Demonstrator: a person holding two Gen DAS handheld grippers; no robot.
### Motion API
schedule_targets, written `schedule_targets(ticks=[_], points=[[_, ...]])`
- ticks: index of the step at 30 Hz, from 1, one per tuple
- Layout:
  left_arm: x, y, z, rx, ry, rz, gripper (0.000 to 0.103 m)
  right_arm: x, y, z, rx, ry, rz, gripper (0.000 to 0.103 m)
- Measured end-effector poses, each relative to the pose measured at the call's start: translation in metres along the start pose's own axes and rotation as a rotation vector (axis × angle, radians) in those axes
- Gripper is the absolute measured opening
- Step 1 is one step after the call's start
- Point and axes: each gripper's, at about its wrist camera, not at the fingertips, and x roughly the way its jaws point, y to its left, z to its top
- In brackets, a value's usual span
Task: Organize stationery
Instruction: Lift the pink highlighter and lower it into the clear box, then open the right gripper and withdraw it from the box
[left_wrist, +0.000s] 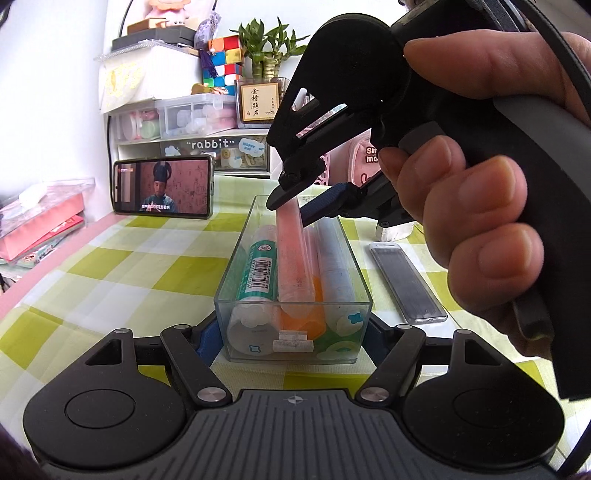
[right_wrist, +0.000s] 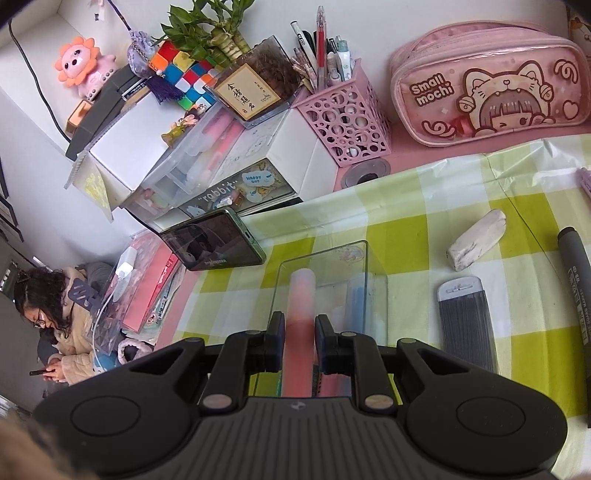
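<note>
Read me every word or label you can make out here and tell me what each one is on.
"Small mochi": pink pencil case.
"rabbit": drawer box.
"HAPPY DAY": sticker on that box.
Unreadable: barcode digits on green tube, plant's Chinese card, print on grey marker.

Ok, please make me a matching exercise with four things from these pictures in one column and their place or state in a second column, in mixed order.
Things:
1. pink tube
2. clear box
3. lead case
4. pen holder

Places or states:
A. flat on the checked cloth, right of the box
B. held by the right gripper
C. between the left gripper fingers
D. at the back, full of pens

Pairs: 1-B, 2-C, 3-A, 4-D
</note>
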Motion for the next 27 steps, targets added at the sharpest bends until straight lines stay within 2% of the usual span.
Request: schedule_targets(ticks=[8, 16, 21, 27], points=[[0.001, 0.001, 0.001, 0.0, 0.0, -0.001, 0.073, 0.0, -0.006, 0.002, 0.048, -0.004, 0.004, 0.013], [0.001, 0.001, 0.001, 0.0, 0.0, 0.0, 0.073, -0.01, 0.004, 0.001, -0.071, -0.018, -0.017, 0.013], [0.001, 0.001, 0.001, 0.0, 0.001, -0.001, 0.073, -0.003, 0.014, -0.005, -0.171, 0.031, -0.048, 0.013], [0.003, 0.002, 0.002, 0.0, 0.0, 0.0, 0.073, -0.005, 0.021, -0.013, -0.278, 0.032, -0.076, 0.01]])
